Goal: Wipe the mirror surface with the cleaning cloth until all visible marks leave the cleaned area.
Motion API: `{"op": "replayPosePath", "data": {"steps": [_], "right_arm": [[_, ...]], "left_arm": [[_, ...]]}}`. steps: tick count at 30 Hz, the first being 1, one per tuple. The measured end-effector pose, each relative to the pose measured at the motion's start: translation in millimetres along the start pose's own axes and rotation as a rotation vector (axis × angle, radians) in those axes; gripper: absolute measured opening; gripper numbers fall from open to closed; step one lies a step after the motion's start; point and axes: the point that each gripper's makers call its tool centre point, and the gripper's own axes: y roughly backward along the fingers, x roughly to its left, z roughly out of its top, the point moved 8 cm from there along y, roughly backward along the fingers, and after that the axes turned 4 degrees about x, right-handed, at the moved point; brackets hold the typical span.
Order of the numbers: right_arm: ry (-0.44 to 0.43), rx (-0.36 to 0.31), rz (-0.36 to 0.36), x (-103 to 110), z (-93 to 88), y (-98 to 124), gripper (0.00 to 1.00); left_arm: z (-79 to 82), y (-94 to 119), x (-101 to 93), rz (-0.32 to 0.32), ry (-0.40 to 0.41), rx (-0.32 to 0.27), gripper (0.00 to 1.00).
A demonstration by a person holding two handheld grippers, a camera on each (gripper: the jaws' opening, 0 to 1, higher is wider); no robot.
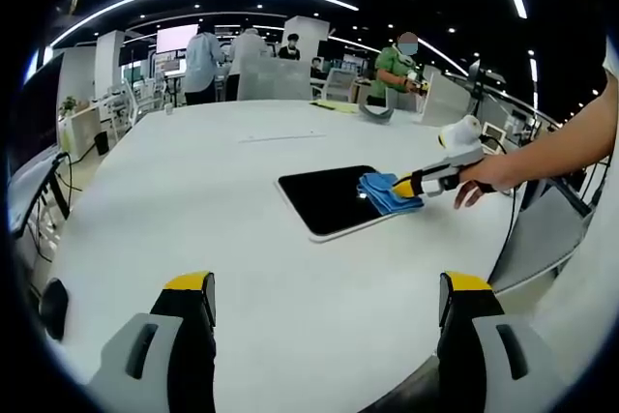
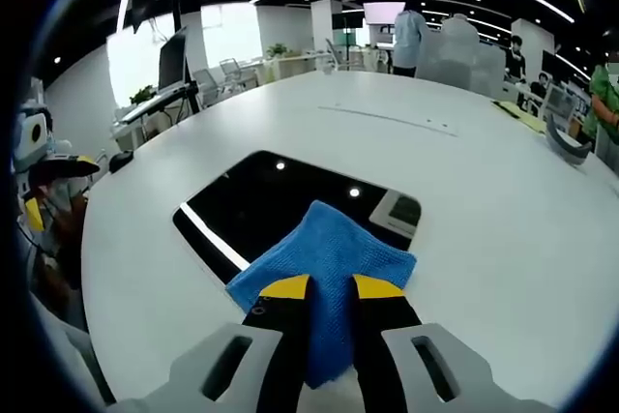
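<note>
Left gripper view, left to right: left claw (image 1: 327, 299) hovers over the near edge of the white bench (image 1: 193, 191), its two yellow-tipped jaws spread wide with nothing between them. One mirror (image 1: 334, 198), a dark rectangle with a pale rim, lies flat right of the bench centre. One blue cleaning cloth (image 1: 389, 192) sits on the mirror's right end, touching the glass. Right claw (image 1: 406, 186) reaches in from the right edge and pinches that cloth; a hand (image 1: 484, 176) holds the tool behind it. Four or so people stand beyond the far edge of the bench.

Right gripper view, left to right: the other tool shows at the far left, off the bench edge. One mirror (image 2: 280, 205) lies ahead, reflecting two ceiling lights and one bright strip. One cloth (image 2: 324, 268) covers the mirror's near corner. Right claw (image 2: 331, 287) has both jaws pressed together on the cloth, which bunches between them. No marks can be made out on the glass
</note>
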Motion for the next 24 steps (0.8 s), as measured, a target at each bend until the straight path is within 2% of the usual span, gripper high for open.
{"op": "replayPosePath", "data": {"steps": [10, 24], "right_arm": [[0.015, 0.011, 0.014, 6, 4.2, -6, 0.12], [0.034, 0.012, 0.045, 24, 12.4, -14, 0.12]], "left_arm": [[3.5, -3, 3.2, -0.001, 0.001, -0.004, 0.97], [1.7, -3, 9.0, 0.002, 0.010, 0.000, 0.97]]}}
